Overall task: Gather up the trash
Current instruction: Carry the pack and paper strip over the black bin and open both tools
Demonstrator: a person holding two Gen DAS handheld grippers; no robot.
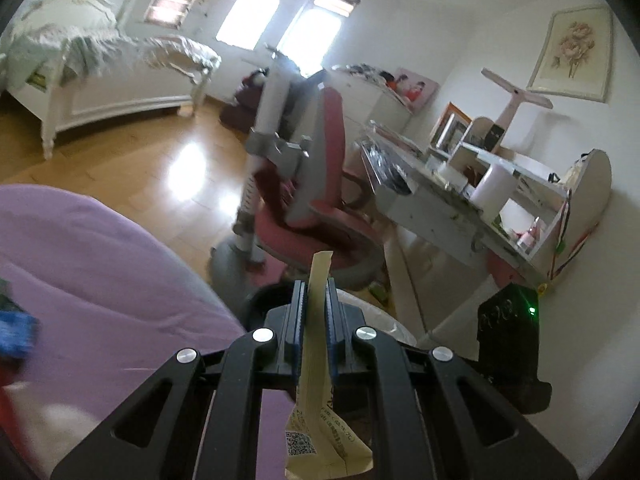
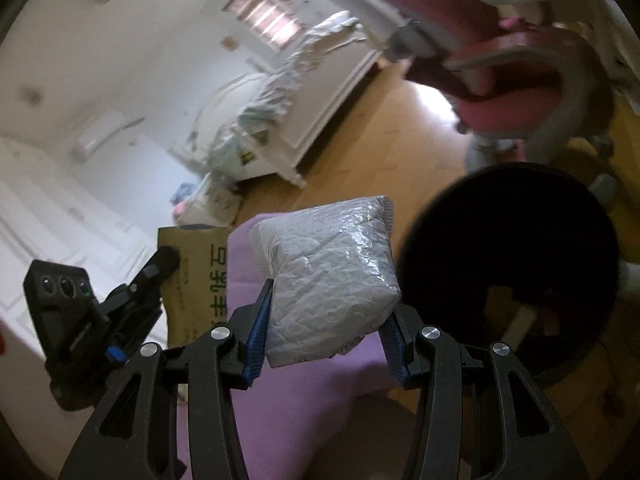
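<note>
My left gripper point(image 1: 316, 296) is shut on a flat beige paper wrapper point(image 1: 316, 420) with a QR code; the wrapper sticks out past the fingertips and hangs down behind them. My right gripper point(image 2: 328, 312) is shut on a silver bubble-wrap mailer point(image 2: 328, 272), held above a purple cushion point(image 2: 320, 392). A black round bin point(image 2: 508, 268) lies just right of the mailer. In the left wrist view part of a dark bin rim point(image 1: 264, 296) shows just beyond the fingers.
A purple cushion point(image 1: 92, 280) fills the left. A red and grey chair point(image 1: 304, 184) and a cluttered white desk point(image 1: 460, 204) stand ahead on the wooden floor point(image 1: 132, 164). A white bed point(image 1: 92, 84) is at the back. A cardboard box point(image 2: 196, 280) sits by the left gripper point(image 2: 100, 312).
</note>
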